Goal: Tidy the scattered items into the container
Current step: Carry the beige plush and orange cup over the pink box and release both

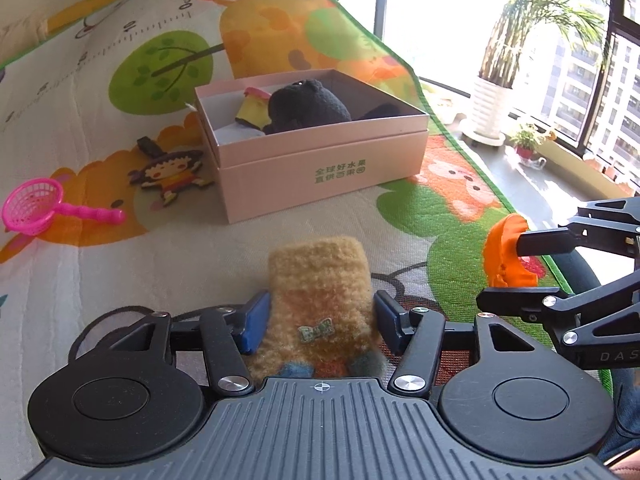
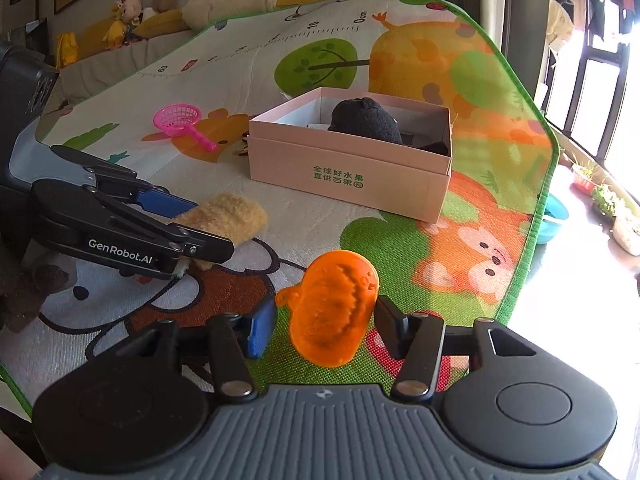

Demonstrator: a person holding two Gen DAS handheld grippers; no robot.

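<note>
A tan fuzzy mitten (image 1: pixel 316 280) lies on the play mat between the blue pads of my left gripper (image 1: pixel 320 312), which is shut on it; the right wrist view shows that gripper (image 2: pixel 210 226) and the mitten (image 2: pixel 230 216) at the left. My right gripper (image 2: pixel 324 320) is shut on an orange pumpkin toy (image 2: pixel 334 308), also seen at the right of the left wrist view (image 1: pixel 506 248). The pink box (image 1: pixel 320 136) (image 2: pixel 348 136) stands open further back, holding a black plush (image 1: pixel 308 104) and a yellow-pink toy (image 1: pixel 254 110).
A pink toy strainer (image 1: pixel 34 208) (image 2: pixel 178 118) and a flat witch figure (image 1: pixel 170 172) lie on the mat left of the box. The mat's green edge (image 2: pixel 544 184) runs along the right, with a blue bowl (image 2: pixel 554 218) and potted plants (image 1: pixel 490 108) beyond. Plush toys (image 2: pixel 128 20) sit far back.
</note>
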